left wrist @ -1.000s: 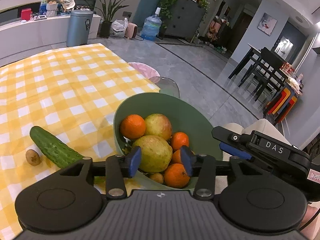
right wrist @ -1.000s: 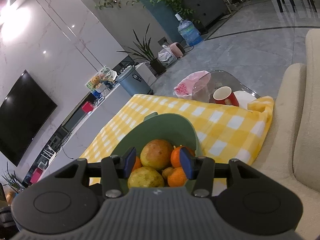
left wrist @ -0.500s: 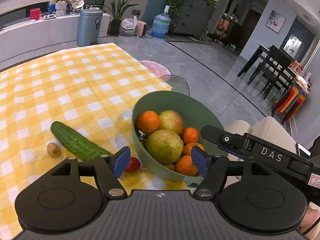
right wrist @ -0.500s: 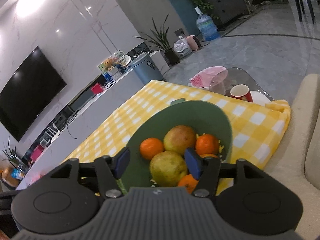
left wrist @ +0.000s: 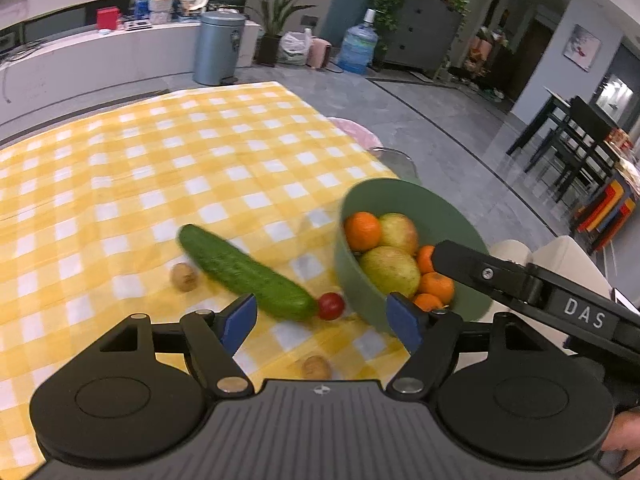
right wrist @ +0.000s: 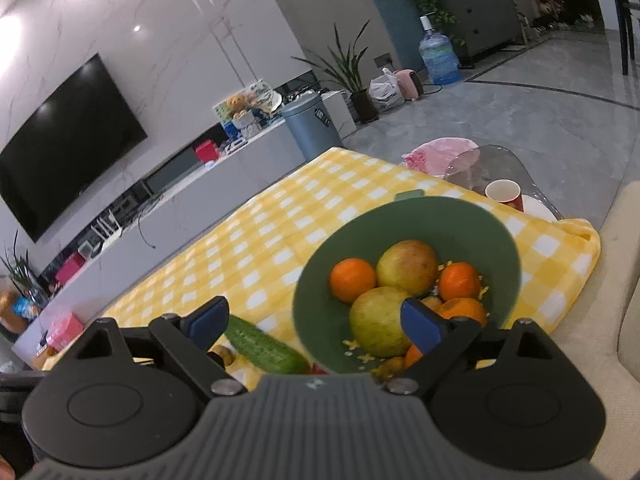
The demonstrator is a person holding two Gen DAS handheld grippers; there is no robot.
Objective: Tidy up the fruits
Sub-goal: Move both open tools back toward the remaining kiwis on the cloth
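A green bowl (left wrist: 448, 216) stands on the yellow checked tablecloth (left wrist: 160, 160) and holds several oranges (left wrist: 362, 230) and two yellow-green apples (left wrist: 390, 270). It also shows in the right wrist view (right wrist: 472, 220). A cucumber (left wrist: 244, 270), a cherry tomato (left wrist: 331, 306) and two small brown fruits (left wrist: 184, 277) lie left of the bowl. My left gripper (left wrist: 322, 322) is open and empty above the cucumber's near end. My right gripper (right wrist: 316, 322) is open and empty over the bowl's near rim; its body (left wrist: 540, 284) shows in the left wrist view.
A beige sofa (right wrist: 608, 320) borders the table at the right. A red paper cup (right wrist: 505, 195) and a pink cloth (right wrist: 440, 156) sit on a glass side table past the far corner. A grey bin (left wrist: 218, 46) stands on the floor beyond.
Both grippers have opened wide and drawn back from the bowl. The left view has swung left, so the cucumber, tomato and small brown fruits now lie before it.
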